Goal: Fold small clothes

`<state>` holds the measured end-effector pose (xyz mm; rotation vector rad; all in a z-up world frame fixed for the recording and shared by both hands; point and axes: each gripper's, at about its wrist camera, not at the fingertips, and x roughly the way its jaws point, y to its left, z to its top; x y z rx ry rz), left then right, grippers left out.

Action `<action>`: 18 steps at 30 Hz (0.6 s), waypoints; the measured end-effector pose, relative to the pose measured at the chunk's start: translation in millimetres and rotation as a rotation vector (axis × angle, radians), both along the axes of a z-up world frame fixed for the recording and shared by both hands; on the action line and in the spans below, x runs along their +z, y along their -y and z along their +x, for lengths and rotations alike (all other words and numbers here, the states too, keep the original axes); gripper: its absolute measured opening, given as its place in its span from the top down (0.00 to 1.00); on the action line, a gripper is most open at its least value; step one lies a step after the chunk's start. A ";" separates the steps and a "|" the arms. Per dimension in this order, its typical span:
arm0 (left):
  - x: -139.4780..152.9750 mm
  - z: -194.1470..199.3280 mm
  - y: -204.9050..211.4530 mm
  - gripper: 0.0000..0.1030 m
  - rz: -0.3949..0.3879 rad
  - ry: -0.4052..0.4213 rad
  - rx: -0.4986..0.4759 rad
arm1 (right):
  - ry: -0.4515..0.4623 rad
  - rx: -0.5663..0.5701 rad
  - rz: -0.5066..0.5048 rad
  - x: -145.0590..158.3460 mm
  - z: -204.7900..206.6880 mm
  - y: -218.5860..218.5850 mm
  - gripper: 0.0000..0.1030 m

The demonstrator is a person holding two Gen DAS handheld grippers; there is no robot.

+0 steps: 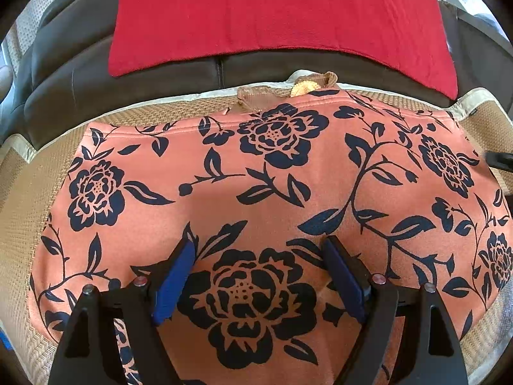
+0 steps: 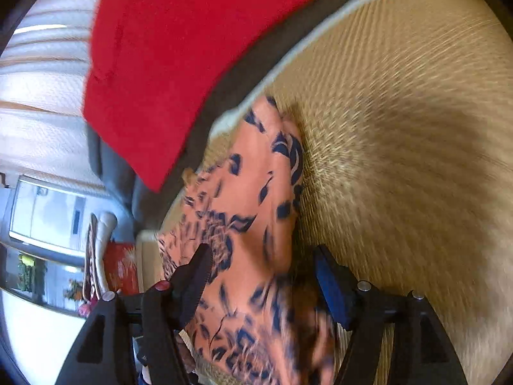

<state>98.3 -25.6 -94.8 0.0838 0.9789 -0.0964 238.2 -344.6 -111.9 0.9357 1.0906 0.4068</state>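
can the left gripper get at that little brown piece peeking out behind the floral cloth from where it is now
Probably yes. The left gripper is open over the floral cloth, and the brown piece lies straight ahead past the cloth's far edge on the woven mat. Nothing stands between; only the flat cloth must be crossed.

No legible text (none anywhere)

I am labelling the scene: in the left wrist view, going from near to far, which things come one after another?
left gripper → floral garment → brown cloth item → dark sofa back → red cloth
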 end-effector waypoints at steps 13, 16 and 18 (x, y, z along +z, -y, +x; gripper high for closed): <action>-0.4 -1.1 -6.6 0.17 -0.003 0.008 -0.007 | 0.095 -0.066 -0.206 25.2 8.6 -1.5 0.64; -0.7 -1.3 -7.3 0.17 -0.002 0.009 -0.006 | 0.071 -0.040 -0.186 23.2 35.0 1.2 0.31; -0.7 -1.2 -7.8 0.17 -0.002 0.007 -0.010 | 0.061 0.017 -0.167 18.9 51.8 2.6 0.92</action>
